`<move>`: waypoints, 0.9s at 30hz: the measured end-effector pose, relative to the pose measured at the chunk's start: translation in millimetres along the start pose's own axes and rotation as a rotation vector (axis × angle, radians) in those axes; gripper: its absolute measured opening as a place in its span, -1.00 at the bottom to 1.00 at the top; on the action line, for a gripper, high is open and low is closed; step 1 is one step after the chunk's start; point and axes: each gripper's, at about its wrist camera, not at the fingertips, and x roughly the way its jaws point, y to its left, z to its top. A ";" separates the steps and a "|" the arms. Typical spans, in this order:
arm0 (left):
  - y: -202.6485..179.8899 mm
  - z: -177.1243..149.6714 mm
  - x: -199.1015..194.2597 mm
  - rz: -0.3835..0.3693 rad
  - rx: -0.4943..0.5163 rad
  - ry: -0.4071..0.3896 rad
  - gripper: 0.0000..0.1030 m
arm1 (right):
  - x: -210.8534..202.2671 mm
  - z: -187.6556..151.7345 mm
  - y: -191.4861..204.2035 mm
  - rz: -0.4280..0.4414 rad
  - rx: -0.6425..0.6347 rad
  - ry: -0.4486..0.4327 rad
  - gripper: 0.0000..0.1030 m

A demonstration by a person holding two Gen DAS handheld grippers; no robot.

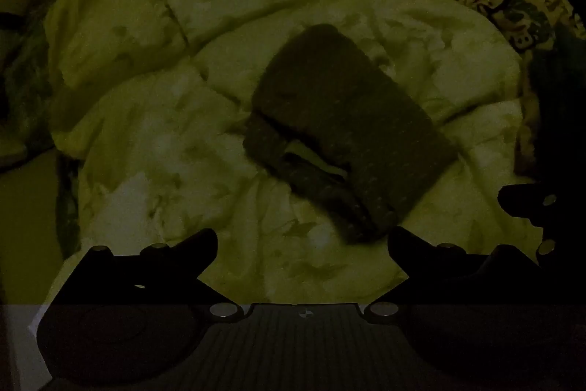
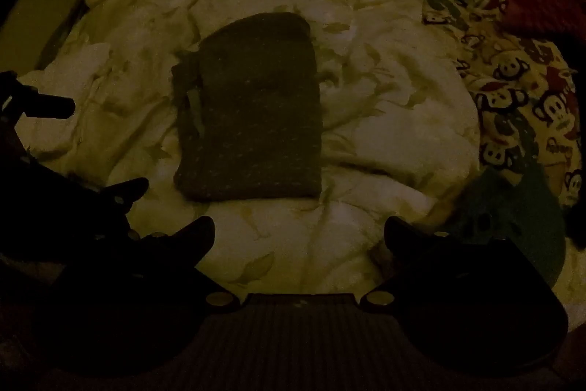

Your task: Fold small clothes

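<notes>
In dim light, a dark speckled garment [image 2: 252, 112] lies folded into a rough rectangle on a pale, rumpled quilt [image 2: 384, 141] spread over a bed. The left gripper [image 1: 302, 240] and the right gripper [image 2: 298, 229] both hang above it, pointing steeply down, jaws spread wide and holding nothing. From the left wrist view the garment sits just beyond the fingertips, tilted, with a loose flap at its near-left side. A monkey-print cloth [image 2: 520, 90] lies at the quilt's right edge, and a green cloth [image 2: 512, 207] lies near the right gripper.
</notes>
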 end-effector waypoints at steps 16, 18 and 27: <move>-3.1 1.0 3.2 0.004 -0.001 0.024 1.00 | 2.0 0.0 0.5 0.009 0.000 -0.001 0.93; -3.0 1.8 3.6 0.004 0.001 0.025 1.00 | 2.2 -0.2 0.1 0.010 0.006 0.000 0.93; -3.3 1.5 4.0 0.005 -0.001 0.028 1.00 | 2.9 -0.3 0.7 0.008 0.004 0.001 0.93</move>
